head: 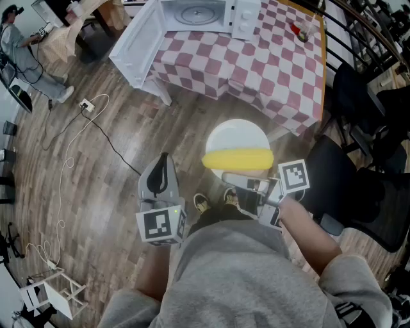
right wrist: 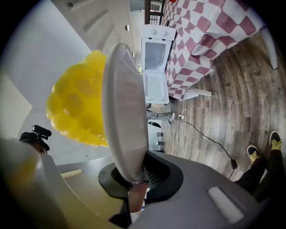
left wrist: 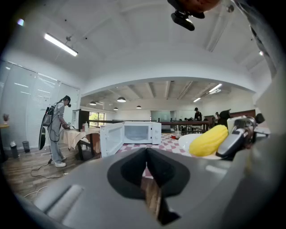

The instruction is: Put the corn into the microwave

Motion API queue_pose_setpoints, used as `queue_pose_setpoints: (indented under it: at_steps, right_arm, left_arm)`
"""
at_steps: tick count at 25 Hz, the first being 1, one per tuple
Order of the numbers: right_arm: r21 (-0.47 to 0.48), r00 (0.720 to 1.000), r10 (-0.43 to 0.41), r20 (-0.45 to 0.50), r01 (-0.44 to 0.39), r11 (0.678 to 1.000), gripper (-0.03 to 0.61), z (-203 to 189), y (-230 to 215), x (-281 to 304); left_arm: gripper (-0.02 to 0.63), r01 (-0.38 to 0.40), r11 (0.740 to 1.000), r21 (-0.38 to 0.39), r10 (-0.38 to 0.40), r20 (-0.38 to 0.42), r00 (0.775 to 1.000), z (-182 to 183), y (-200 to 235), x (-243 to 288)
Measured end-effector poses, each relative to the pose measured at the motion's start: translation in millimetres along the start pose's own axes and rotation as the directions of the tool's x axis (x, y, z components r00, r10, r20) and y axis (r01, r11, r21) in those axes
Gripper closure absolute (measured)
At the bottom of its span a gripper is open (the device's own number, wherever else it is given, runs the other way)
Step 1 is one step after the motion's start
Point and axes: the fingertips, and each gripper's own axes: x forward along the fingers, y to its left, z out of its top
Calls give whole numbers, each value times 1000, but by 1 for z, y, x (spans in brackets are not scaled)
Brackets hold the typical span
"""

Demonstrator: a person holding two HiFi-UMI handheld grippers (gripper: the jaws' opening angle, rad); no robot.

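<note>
A yellow corn cob lies on a white plate held out level over the floor. My right gripper is shut on the plate's near rim. In the right gripper view the plate stands edge-on between the jaws, with the corn to its left. My left gripper hangs beside the plate, to its left, shut and holding nothing. The white microwave stands on the checkered table ahead, its door swung wide open. The left gripper view shows the microwave and the corn.
A white cable and a black one trail over the wooden floor at the left. A black chair stands at the right, close to the table's corner. A person stands at the far left by another table. A small white rack lies at the lower left.
</note>
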Motion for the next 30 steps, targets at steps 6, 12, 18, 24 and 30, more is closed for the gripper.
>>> queue_pose_setpoints:
  at_steps: [6,12,18,24,30]
  right_arm:
    - [-16,1000,7,-5,-7,1000,560,4,2,7]
    - [-27,1000,11,3,-11,1000,560,5,6,11]
    - [-30,1000,10,24,-9,1000,561,6,8,19]
    - [-27,999,7,40,-6,1000,563,6,11,31]
    - [-36,998,2,57,0,999,563,3,11,45]
  left_arm:
    - [606,2,1000,9,-2,9,1000,2,2,3]
    - [606,18,1000,18,-19,13,1000,3,3,6]
    - [606,32,999,21,-32,19,999,4,9,6]
    - [606,52,999,14,-52,24,998,4,19,5]
    - [606,63,998,18,-63,15,998,2,31,1]
